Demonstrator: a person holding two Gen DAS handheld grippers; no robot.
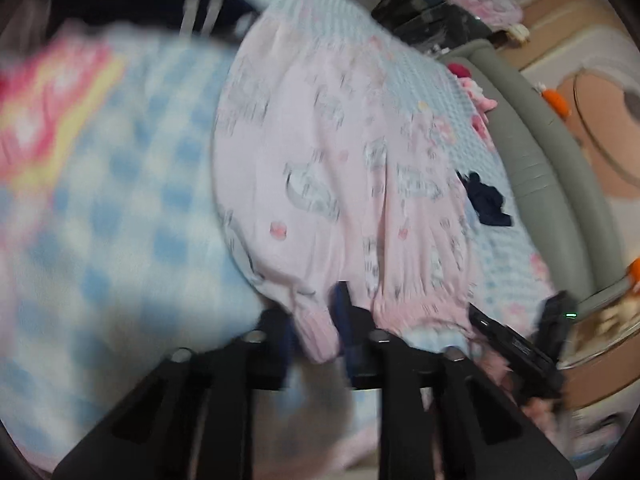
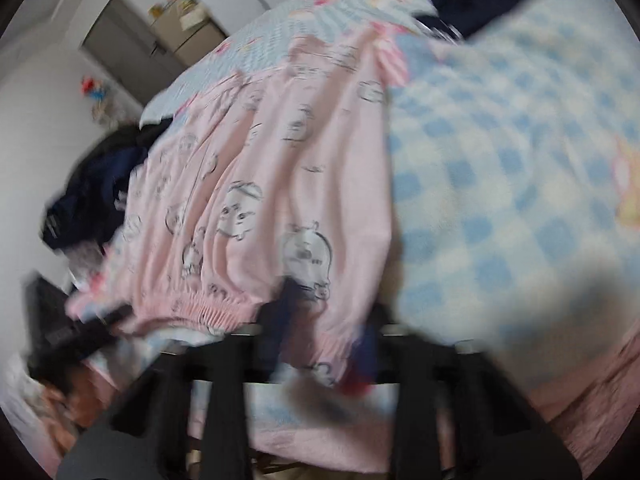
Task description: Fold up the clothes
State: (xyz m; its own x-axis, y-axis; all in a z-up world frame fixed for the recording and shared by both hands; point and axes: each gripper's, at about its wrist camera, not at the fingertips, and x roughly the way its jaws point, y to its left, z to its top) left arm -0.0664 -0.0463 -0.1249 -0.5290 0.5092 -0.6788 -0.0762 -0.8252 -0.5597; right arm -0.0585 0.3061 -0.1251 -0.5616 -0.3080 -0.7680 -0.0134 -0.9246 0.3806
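**Both grippers pinch pink pajama cuffs over a checkered bed**

Surface: a bed covered by a blue-and-white checkered blanket [image 1: 132,184], fuzzy and motion-blurred, filling the left half of the left wrist view and the right half of the right wrist view [image 2: 500,184]. A red-and-yellow print patch [image 1: 52,108] sits on it at upper left. Under the garment lies a lighter blue quilt with small pink motifs [image 1: 404,60].

Room: a grey padded bed edge [image 1: 556,168] curves down the right side of the left view, tan-and-white floor mat [image 1: 592,92] beyond it. In the right view, white wall and a grey door [image 2: 120,52] at upper left.

Task item: pink pajama pants with cartoon animal print [image 1: 332,168], spread across frame centre in both views [image 2: 260,184], elastic waistband [image 2: 200,312] at lower left of centre in the right view.

Left gripper [image 1: 320,332]: fingers closed on a ribbed pink cuff [image 1: 316,332] at lower centre. Right gripper [image 2: 320,344]: fingers clamped on the other hem (heavy blur, but cloth sits between the pads).

Around: small dark navy garment [image 1: 486,200] on the quilt, right of centre; dark navy clothes pile [image 2: 96,196] at left of the right view; another navy piece [image 2: 480,0] at top right. The other gripper's black body [image 1: 516,348] shows at lower right of the left view.
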